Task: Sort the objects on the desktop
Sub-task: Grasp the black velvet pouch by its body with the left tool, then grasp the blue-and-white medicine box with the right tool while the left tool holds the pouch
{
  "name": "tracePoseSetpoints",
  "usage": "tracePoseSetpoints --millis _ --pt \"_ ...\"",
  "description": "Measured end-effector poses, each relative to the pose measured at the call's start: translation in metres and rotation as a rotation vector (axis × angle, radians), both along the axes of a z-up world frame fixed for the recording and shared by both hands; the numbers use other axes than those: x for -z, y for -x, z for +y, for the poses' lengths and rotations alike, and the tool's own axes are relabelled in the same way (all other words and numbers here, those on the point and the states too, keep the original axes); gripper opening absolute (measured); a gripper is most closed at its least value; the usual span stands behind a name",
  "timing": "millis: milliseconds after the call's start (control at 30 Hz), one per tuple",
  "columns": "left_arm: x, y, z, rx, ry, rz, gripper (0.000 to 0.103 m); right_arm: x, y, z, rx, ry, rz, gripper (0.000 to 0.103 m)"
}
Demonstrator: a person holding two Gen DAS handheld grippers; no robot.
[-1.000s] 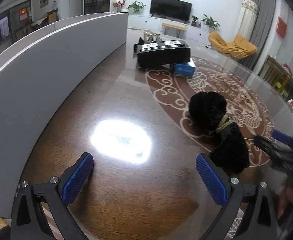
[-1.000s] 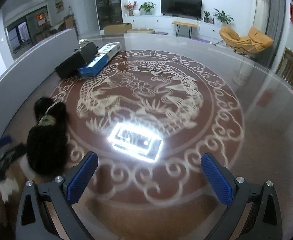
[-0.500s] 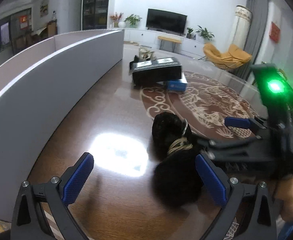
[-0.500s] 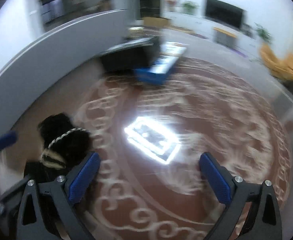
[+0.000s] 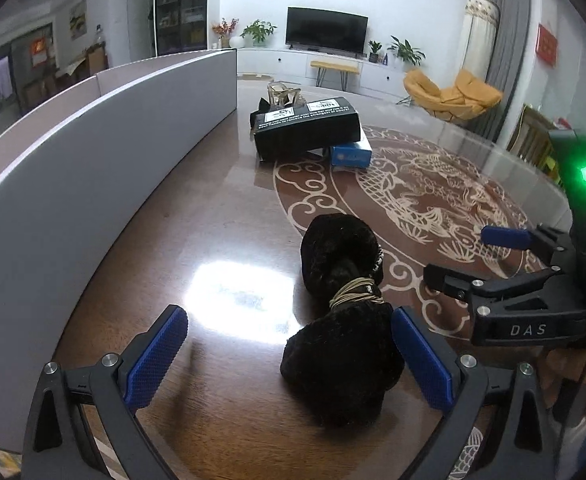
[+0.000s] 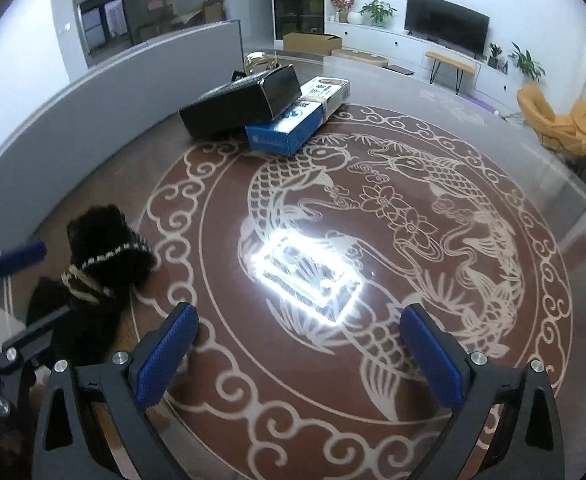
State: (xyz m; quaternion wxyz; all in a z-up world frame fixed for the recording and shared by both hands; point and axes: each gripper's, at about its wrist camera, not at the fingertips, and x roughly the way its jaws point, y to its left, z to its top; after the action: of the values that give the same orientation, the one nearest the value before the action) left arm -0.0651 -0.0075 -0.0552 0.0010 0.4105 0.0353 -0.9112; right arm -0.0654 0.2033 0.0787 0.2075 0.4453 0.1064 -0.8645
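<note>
In the left wrist view, the left tool (image 5: pixel 289 354) is seen spread wide above the tabletop (image 5: pixel 181 240), nothing pinched; the black furry bundle (image 5: pixel 343 320) lies by its right finger. In the right wrist view, the right tool (image 6: pixel 299 354) is likewise spread and empty, with the bundle (image 6: pixel 97 256) lying to its left, near the left tool.

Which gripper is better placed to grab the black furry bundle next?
Left. The left gripper is open with the black furry bundle partly between its fingers; the right gripper faces bare table.
</note>
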Motion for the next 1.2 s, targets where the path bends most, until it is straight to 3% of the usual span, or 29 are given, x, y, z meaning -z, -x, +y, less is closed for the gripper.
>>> tracePoseSetpoints --millis 133,233,300,400,533,667,767,800,933,1200 --pt "0.007 0.011 -0.004 -0.016 -0.017 -0.057 0.101 0.0 0.004 0.001 -0.001 -0.01 -0.003 0.102" --pt "0.007 0.016 -0.006 -0.042 0.002 -0.057 0.078 0.0 0.018 0.001 0.037 -0.016 -0.014 0.102" --pt "0.006 0.017 -0.005 -0.038 0.04 -0.05 0.047 -0.001 0.031 0.002 0.067 -0.005 -0.027 0.102" --pt "0.004 0.014 -0.013 -0.054 0.011 -0.037 0.033 -0.006 0.05 -0.004 0.094 0.052 -0.045 0.101" --pt "0.004 0.01 -0.023 -0.059 -0.04 -0.029 0.031 -0.013 0.083 -0.034 0.094 0.077 -0.027 0.101" --pt "0.003 0.008 -0.024 -0.058 -0.051 -0.027 0.031 -0.008 0.118 -0.075 0.101 -0.002 -0.008 0.093" --pt "0.003 0.007 -0.026 -0.058 -0.065 -0.025 0.031 -0.006 0.132 -0.096 0.069 -0.049 0.025 0.072" --pt "0.003 0.007 -0.026 -0.058 -0.067 -0.025 0.031 -0.007 0.135 -0.098 0.06 -0.039 0.021 0.057" --pt "0.003 0.005 -0.024 -0.057 -0.066 -0.025 0.031 -0.009 0.132 -0.084 0.087 -0.032 0.009 0.044" --pt "0.002 0.005 -0.026 -0.054 -0.083 -0.022 0.031 -0.009 0.072 -0.01 0.122 -0.018 0.008 0.042"
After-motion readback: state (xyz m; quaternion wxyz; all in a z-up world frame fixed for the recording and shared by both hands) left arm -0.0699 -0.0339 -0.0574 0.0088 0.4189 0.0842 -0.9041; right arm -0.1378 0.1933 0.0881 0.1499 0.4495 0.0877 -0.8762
